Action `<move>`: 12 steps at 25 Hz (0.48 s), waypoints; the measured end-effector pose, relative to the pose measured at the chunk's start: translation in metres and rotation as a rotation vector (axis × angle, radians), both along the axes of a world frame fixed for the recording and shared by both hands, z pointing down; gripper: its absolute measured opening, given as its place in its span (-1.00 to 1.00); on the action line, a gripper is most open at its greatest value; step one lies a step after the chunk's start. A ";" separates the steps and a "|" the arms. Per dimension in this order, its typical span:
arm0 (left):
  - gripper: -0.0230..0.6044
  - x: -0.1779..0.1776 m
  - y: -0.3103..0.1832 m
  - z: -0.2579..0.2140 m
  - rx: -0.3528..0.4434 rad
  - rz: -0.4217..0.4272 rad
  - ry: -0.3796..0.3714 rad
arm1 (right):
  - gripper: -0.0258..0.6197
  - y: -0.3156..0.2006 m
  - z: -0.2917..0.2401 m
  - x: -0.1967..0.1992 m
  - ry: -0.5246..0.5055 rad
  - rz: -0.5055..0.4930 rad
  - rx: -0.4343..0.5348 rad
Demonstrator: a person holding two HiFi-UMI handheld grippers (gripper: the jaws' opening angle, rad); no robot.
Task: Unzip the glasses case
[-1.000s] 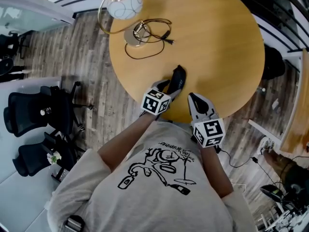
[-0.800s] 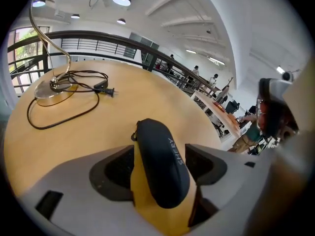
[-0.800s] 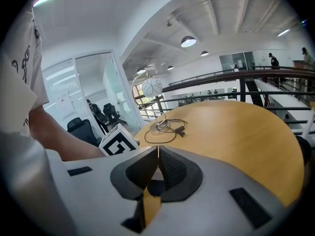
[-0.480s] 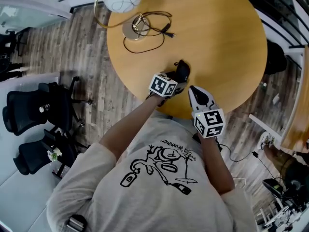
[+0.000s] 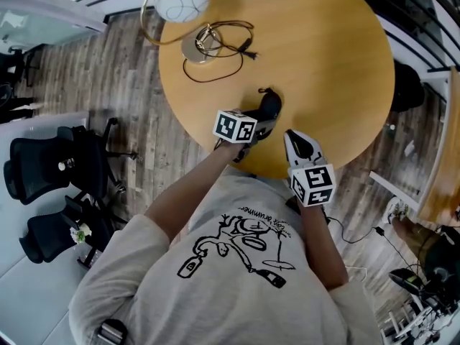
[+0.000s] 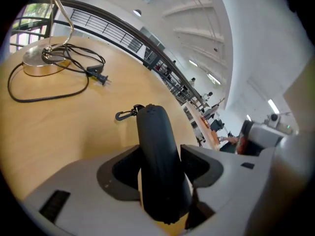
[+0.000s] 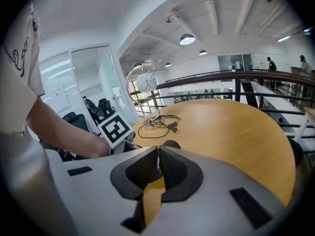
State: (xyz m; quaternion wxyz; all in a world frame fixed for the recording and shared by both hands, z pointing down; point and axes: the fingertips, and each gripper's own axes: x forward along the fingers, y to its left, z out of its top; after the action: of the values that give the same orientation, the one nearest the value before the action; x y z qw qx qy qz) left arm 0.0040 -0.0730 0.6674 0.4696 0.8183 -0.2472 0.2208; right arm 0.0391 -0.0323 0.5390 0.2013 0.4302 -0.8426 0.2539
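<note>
Here, nearest the person, the right tongs [image 7: 158, 161] hang over the near edge of the round wooden worktop [image 5: 330, 56]. Their pads are pressed together with nothing between them, and they point out across the wood.

Just to their left and a little further in, the left tongs [image 6: 161, 154] are closing on the glasses case [image 6: 153, 132]. The dark, slim case lies lengthwise between the two pads, and both pads appear to touch its sides. From the head view it sits on the worktop a little way in from the near edge, and it runs away from the person. At its far end a small metal clip [image 6: 125, 114] sticks out over the wood.

As for the task, the case looks closed along the whole length that shows. I cannot make out a zip pull or an open seam in either tongs view, so I judge the unzipping not yet begun. The steadying grip is about in place. What remains is for the free right tongs to find the pull and draw it round.

Further out lie a looped black cord [image 6: 49, 88] and its plug [image 6: 98, 76]. Beyond them the lamp [image 5: 180, 0] stands at the far rim, well apart from the case.
</note>
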 end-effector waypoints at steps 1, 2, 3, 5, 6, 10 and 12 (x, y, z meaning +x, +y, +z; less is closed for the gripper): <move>-0.12 -0.002 -0.005 -0.013 0.000 -0.030 0.037 | -0.84 0.000 -0.001 0.000 0.013 -0.015 0.008; -0.12 -0.004 -0.011 -0.028 0.000 -0.063 0.078 | -0.84 0.000 -0.003 -0.002 0.027 -0.037 0.016; -0.12 -0.006 -0.017 -0.044 -0.001 -0.098 0.122 | -0.84 0.001 -0.005 -0.005 0.043 -0.065 0.024; -0.12 -0.010 -0.030 -0.077 0.003 -0.165 0.211 | -0.84 0.004 -0.007 -0.014 0.074 -0.131 0.039; -0.12 -0.012 -0.036 -0.094 0.010 -0.192 0.252 | -0.83 0.006 -0.008 -0.020 0.088 -0.163 0.045; -0.13 -0.016 -0.052 -0.152 0.075 -0.265 0.370 | -0.61 0.016 -0.009 -0.042 0.144 -0.289 0.058; -0.13 -0.013 -0.052 -0.178 0.125 -0.269 0.417 | -0.56 0.018 -0.011 -0.050 0.165 -0.319 0.071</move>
State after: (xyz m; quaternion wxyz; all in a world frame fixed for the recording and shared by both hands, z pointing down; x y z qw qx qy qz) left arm -0.0090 -0.1246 0.4899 0.4842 0.8333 -0.2647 -0.0326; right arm -0.0105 -0.0139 0.5281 0.2920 0.3172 -0.8892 0.1530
